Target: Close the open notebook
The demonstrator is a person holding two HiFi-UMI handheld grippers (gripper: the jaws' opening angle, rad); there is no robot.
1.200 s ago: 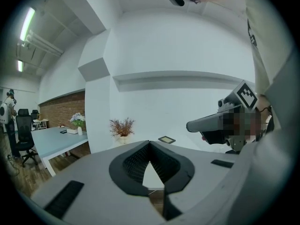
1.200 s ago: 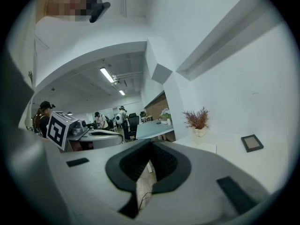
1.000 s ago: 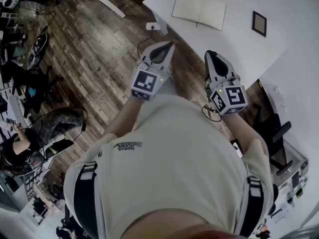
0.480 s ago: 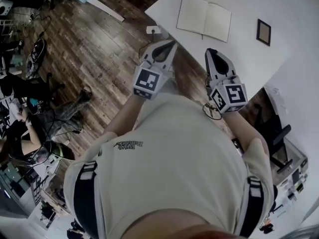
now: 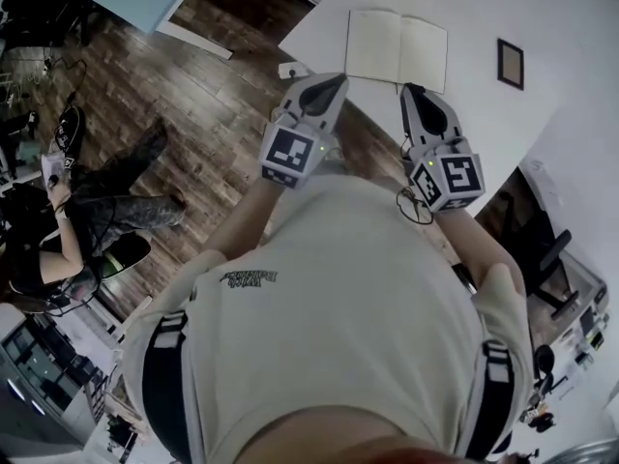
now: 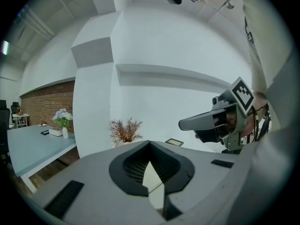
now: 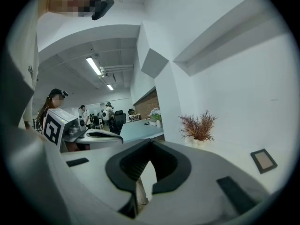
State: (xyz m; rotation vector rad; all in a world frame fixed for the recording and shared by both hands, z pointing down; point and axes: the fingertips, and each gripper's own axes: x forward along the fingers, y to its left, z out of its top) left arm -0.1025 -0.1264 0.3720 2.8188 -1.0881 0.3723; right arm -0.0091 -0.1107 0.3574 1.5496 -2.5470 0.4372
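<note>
The open notebook (image 5: 397, 51) lies flat, pages up, on the white table (image 5: 479, 129), close to its near edge. The left tongs (image 5: 334, 83) and the right tongs (image 5: 414, 91) are held side by side near that edge, pointing toward the notebook without touching it. Each pair has its jaws pressed together with nothing between them. A small dark picture frame (image 5: 510, 64) lies to the notebook's right.
</note>
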